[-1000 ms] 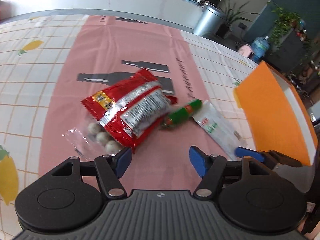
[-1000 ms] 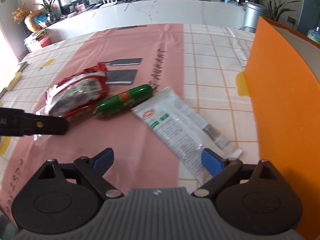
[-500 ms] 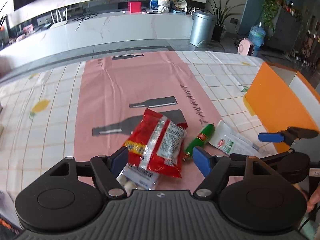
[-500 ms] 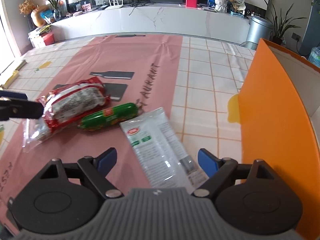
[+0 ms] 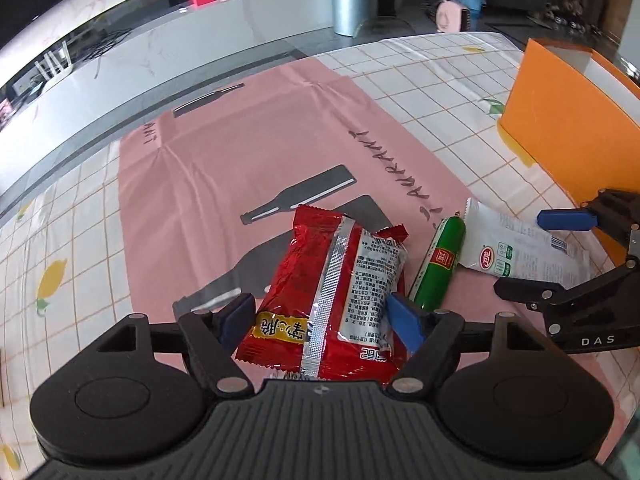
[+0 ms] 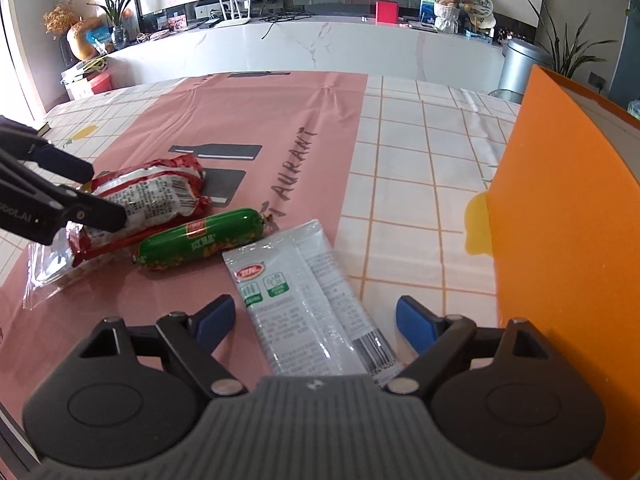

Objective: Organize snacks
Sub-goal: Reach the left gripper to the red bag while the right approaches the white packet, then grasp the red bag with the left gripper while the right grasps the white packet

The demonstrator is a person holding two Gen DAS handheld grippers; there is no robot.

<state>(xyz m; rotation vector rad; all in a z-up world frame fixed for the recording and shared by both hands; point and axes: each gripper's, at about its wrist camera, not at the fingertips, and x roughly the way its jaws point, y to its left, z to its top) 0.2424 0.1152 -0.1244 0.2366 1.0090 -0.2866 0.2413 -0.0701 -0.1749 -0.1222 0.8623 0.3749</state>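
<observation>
A red snack bag lies on the pink mat between the open fingers of my left gripper; it also shows in the right wrist view. A green sausage lies just right of it, also seen in the right wrist view. A white sachet lies between the open fingers of my right gripper, and shows in the left wrist view. A clear packet of round sweets sticks out from under the red bag.
An orange box stands close to the right of the right gripper, also in the left wrist view. The pink mat lies on a checked tablecloth. A white counter and a metal bin stand beyond the table.
My left gripper has come down and forward so its open fingers straddle the red bag. My right gripper has moved in over the white sachet, its fingers either side of it.
</observation>
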